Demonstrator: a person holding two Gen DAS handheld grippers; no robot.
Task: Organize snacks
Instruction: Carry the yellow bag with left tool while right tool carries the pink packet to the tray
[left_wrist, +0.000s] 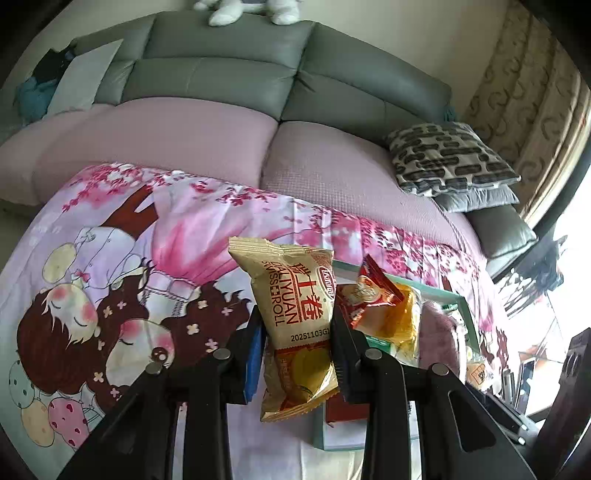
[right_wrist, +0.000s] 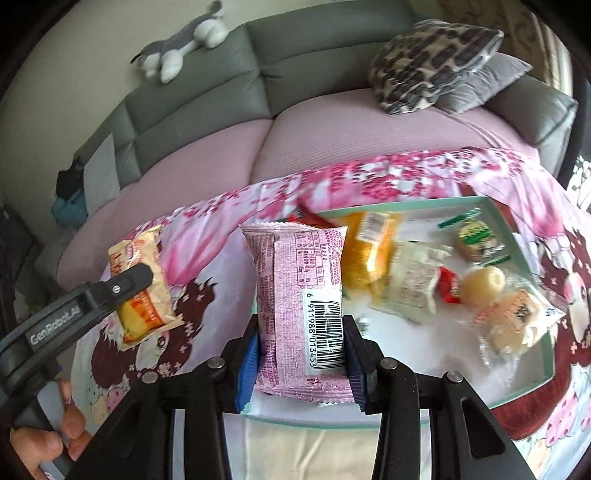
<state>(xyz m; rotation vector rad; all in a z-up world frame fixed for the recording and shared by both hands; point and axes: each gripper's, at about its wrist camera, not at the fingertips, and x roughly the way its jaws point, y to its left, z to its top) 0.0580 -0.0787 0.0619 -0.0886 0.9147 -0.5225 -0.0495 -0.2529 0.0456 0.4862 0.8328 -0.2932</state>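
A smooth cartoon-printed cloth (right_wrist: 207, 295) lies under both grippers. Ahead and right of the right gripper (right_wrist: 301, 350) sits a shallow mint-rimmed tray (right_wrist: 517, 229) with crinkly wrapped snacks. This gripper clamps a matte pink packet (right_wrist: 295, 295) with a barcode. The left gripper (left_wrist: 297, 354) clamps a glossy golden Swiss roll packet (left_wrist: 295, 314), raised above the cloth.

Right gripper (right_wrist: 301, 350) clamped on pink snack pack (right_wrist: 301, 306), barcode side up, above near edge of teal tray (right_wrist: 517, 218). Left gripper (right_wrist: 125, 286) pinches yellow Swiss roll pack (right_wrist: 142, 284). Tray contents blurred, probably assorted wrapped snacks.
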